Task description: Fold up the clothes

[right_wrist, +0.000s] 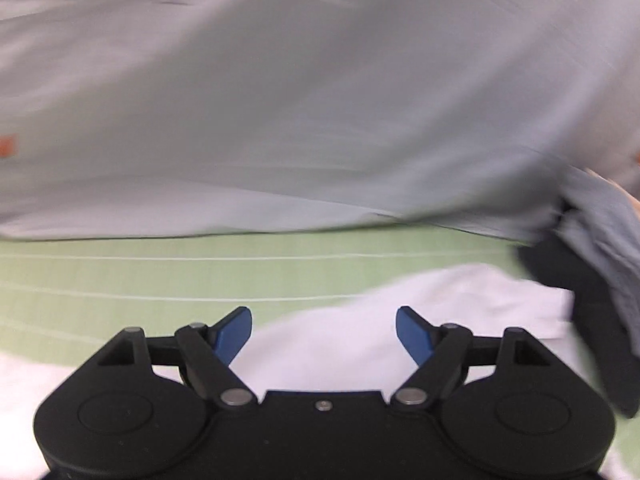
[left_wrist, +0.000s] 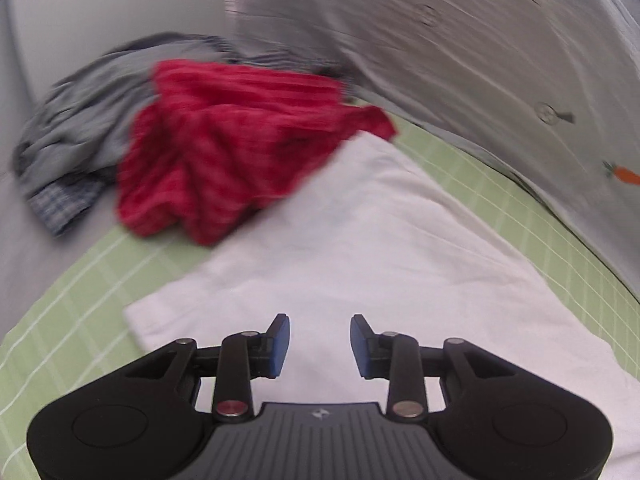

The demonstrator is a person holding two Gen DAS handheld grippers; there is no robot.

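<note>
**Both grippers spread above the white cloth**

While no container shows, the left gripper hangs with blue pads apart over the white garment, gripping nothing. The right gripper is spread wider over it, likewise unladen. At eleven o'clock a crumpled red garment overlaps it on the green checked sheet, a grey-blue shirt beyond.

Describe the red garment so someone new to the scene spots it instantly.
Start at the pale green checked sheet in the left wrist view. On it lies a flat white cloth; beyond that cloth's far left corner sits the crumpled red striped garment, overlapping a rumpled grey-blue garment. It is the only red piece.
</note>
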